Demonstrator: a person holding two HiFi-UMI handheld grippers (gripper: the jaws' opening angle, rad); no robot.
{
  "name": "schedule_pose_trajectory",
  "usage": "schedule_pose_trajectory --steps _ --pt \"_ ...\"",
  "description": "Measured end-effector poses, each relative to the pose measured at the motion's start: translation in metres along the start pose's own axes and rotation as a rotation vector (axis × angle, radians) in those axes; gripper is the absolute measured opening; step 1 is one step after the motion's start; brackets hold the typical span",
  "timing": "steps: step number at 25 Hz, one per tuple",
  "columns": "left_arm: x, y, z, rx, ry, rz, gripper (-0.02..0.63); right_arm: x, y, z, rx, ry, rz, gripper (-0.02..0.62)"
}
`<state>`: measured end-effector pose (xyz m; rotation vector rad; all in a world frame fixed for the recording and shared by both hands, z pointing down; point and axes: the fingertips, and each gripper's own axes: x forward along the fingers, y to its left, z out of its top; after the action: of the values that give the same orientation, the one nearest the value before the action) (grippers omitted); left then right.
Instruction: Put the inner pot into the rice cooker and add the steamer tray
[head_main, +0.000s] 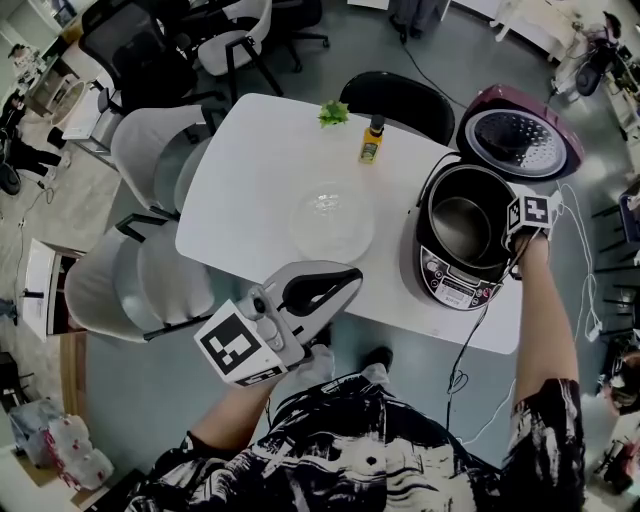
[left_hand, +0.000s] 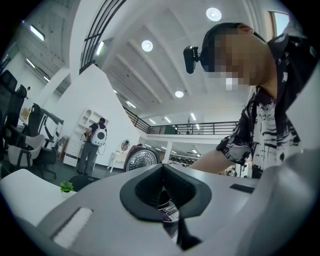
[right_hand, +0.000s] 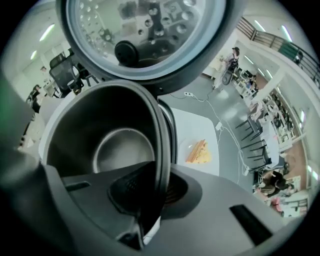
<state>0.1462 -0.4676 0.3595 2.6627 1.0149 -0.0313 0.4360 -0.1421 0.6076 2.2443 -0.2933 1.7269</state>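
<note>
Trouble ahead — your right gripper (right_hand: 150, 200) pinches the inner pot (right_hand: 110, 135) rim, inside the rice cooker (head_main: 452, 280) at frame right; let go crooked and it could sit tilted. Your left gripper (head_main: 345, 280) is closed, empty.

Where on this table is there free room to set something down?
Free: the left half of the table, bordered by the plant, the clear steamer tray and the near edge. Crowded: the right end, where the rice cooker stands with the right tool gripping the inner pot.

Head view: we look steeply down on the rice cooker (head_main: 446, 284); right gripper view shares it close-up, left gripper view faces level.
</note>
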Motion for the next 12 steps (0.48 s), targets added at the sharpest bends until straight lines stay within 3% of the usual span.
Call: schedule_pose_trajectory --steps 7,12 --pt "0.0018 0.0016 -0.0014 -0.002 0.001 -0.009 0.005 -0.0011 0.0021 -0.0006 -0.190 0.046 -0.071 0.038" --pt "0.0041 0.0006 -0.0001 -0.002 -0.002 -0.015 0.005 -0.0038 0.0017 -0.0032 -0.225 0.064 -0.089 0.054"
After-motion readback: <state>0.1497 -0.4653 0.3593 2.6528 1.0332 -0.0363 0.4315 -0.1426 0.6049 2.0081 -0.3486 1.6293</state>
